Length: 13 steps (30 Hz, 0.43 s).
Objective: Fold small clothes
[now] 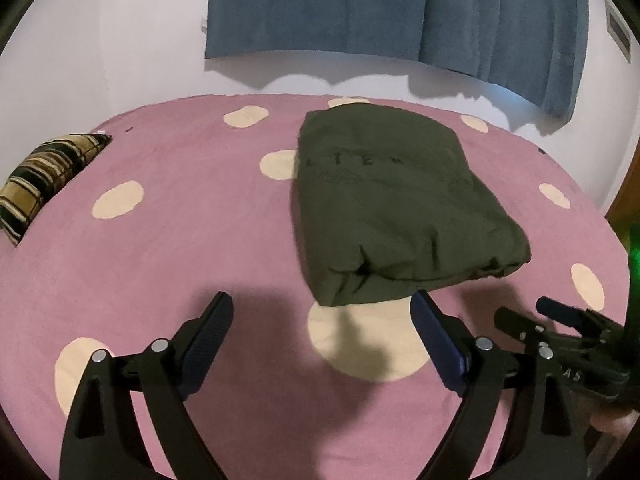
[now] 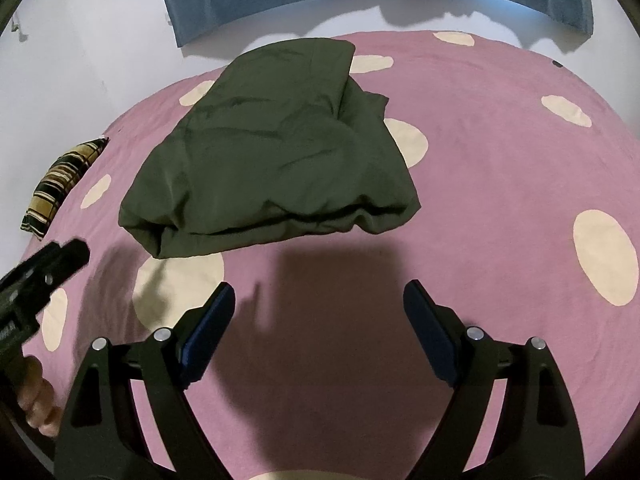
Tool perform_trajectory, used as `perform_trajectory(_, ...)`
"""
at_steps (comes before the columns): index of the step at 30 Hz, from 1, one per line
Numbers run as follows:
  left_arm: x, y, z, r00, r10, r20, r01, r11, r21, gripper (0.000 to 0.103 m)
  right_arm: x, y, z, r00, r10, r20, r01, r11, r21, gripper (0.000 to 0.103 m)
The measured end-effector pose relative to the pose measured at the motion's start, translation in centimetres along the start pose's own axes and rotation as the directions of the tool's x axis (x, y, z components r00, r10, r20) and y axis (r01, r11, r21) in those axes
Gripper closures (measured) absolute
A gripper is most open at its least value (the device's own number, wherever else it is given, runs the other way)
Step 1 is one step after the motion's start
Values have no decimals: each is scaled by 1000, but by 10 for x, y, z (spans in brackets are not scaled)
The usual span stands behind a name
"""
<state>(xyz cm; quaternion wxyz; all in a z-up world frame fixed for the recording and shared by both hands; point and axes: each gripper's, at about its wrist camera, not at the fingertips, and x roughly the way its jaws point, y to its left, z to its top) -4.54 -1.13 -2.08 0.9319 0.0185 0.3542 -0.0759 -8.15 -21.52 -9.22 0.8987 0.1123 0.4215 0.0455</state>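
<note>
A dark olive garment (image 1: 394, 208) lies folded into a thick rectangle on the pink bed cover (image 1: 180, 240) with cream spots. In the right wrist view the same garment (image 2: 272, 160) lies ahead and left, one loose flap showing at its far right side. My left gripper (image 1: 322, 312) hovers open just short of the garment's near edge, nothing between its blue pads. My right gripper (image 2: 320, 300) is also open and empty, a little back from the fold. Each gripper shows at the edge of the other's view.
A striped brown and black cushion (image 1: 44, 180) lies at the bed's left edge. A blue curtain (image 1: 400, 12) hangs on the white wall behind the bed. A hand (image 2: 36, 404) holds the left gripper's handle at the lower left.
</note>
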Motion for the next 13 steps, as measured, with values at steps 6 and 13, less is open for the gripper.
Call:
perform_trajectory(6,-4,0,2,999,19,43,-18,1000,-22,14,-1,1,0,1000,1,1,-1,1000,-3,17)
perform_trajectory(13,4,10,4,999,35,8,-34,997,-71,14,-3,-4,0,1000,-1,12,1,1000,11,17)
